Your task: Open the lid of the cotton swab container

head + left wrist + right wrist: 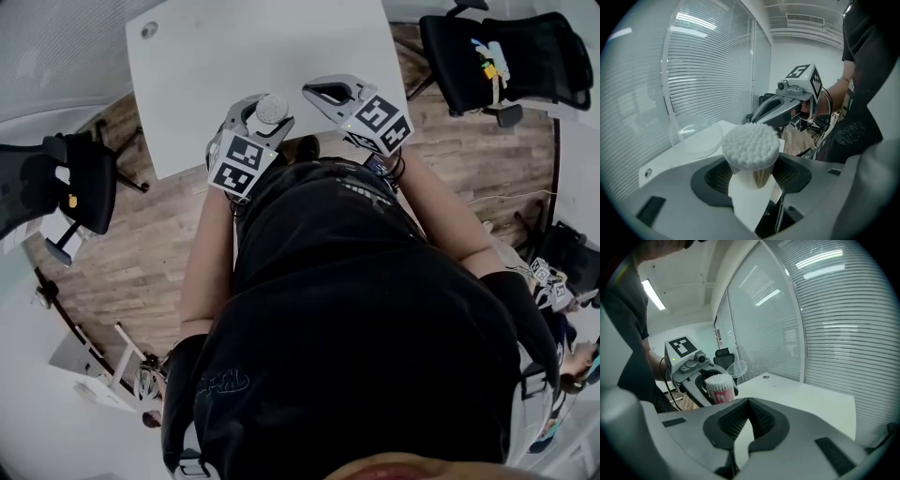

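Note:
The cotton swab container (751,146) is a small tub packed with white swab heads, with a pink label (720,394) on its side. My left gripper (752,177) is shut on it and holds it above the near edge of the white table (234,56). Its clear lid (696,137) is swung open and hangs off the far side. In the head view the container (272,108) shows between the left gripper's jaws. My right gripper (745,404) is shut with nothing in it. It hovers just right of the container (317,92), its tip pointing toward it.
Black office chairs stand at the right (506,56) and left (66,183) of the table on a wooden floor. A cable hole (149,30) sits near the table's far left corner. Windows with blinds (834,310) run along the table's far side.

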`<state>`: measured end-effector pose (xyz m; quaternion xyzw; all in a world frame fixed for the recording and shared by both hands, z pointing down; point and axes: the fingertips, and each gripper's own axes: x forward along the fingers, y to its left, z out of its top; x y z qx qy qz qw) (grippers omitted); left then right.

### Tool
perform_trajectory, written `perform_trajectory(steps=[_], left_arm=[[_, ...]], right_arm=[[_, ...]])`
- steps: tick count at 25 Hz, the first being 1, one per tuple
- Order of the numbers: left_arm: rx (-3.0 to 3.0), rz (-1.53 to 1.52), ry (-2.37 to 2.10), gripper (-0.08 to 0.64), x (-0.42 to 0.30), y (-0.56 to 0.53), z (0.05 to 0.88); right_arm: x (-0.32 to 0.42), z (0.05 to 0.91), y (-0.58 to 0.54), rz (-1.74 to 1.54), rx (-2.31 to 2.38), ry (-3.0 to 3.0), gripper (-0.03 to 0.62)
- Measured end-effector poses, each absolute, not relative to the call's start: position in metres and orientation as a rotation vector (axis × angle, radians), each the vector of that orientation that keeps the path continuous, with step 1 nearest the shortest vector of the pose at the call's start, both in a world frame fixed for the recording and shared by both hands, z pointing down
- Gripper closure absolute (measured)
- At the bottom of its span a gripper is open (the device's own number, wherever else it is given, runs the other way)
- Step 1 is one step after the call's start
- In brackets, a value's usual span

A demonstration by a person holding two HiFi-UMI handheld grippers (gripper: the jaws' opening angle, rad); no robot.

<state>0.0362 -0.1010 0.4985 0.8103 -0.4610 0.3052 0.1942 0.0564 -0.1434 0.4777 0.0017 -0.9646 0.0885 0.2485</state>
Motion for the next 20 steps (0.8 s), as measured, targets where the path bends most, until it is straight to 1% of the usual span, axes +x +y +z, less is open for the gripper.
perform_trajectory(steps=[20], left_arm=[[2.279,0.854,-1.290,0.296,0.042,-0.115,0.497]], right_arm=[[0.063,0.476,-0.157,0.248,0.026,-2.637,0.571]])
